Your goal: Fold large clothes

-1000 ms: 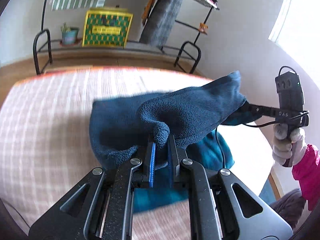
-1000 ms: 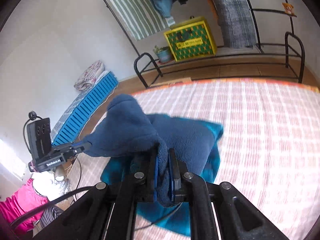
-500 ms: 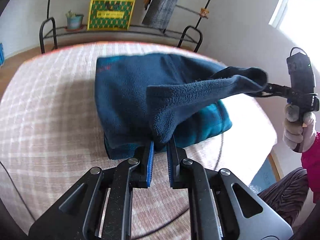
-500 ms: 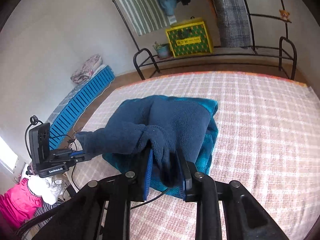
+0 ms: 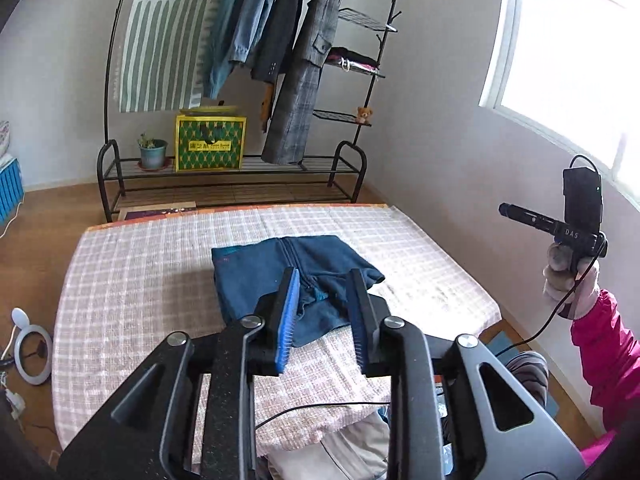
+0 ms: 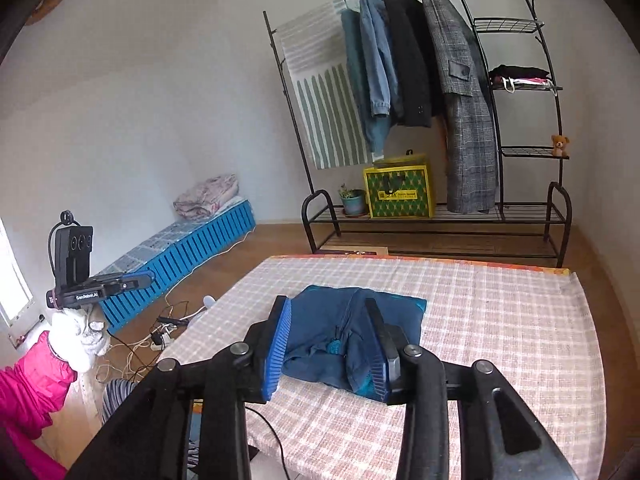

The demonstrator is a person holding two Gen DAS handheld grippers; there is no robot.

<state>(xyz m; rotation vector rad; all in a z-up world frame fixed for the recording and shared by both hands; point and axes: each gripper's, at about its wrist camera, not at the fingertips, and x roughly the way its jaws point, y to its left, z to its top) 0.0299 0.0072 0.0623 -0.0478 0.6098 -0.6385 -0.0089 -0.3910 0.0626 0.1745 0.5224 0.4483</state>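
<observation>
A dark blue fleece jacket (image 5: 280, 276) lies folded in a rough square on the pink checked bed (image 5: 132, 280), zip up the middle, teal lining showing at its near edge. It also shows in the right wrist view (image 6: 352, 328). My left gripper (image 5: 322, 312) is open and empty, held well above and behind the jacket. My right gripper (image 6: 328, 336) is open and empty, also raised back from the jacket. The right gripper appears at the far right of the left wrist view (image 5: 560, 224); the left gripper appears at the left of the right wrist view (image 6: 100, 284).
A black clothes rack (image 5: 280, 60) with hung coats, a yellow-green box (image 5: 210, 142) and a potted plant (image 5: 152, 152) stands beyond the bed's far edge. A blue slatted bench (image 6: 180, 256) runs along the left wall. Cables (image 6: 160, 332) lie on the wooden floor.
Both grippers let go of the fleece, opened, and pulled up and back. The lifted fold dropped onto the jacket, which now lies flat on the bed.
</observation>
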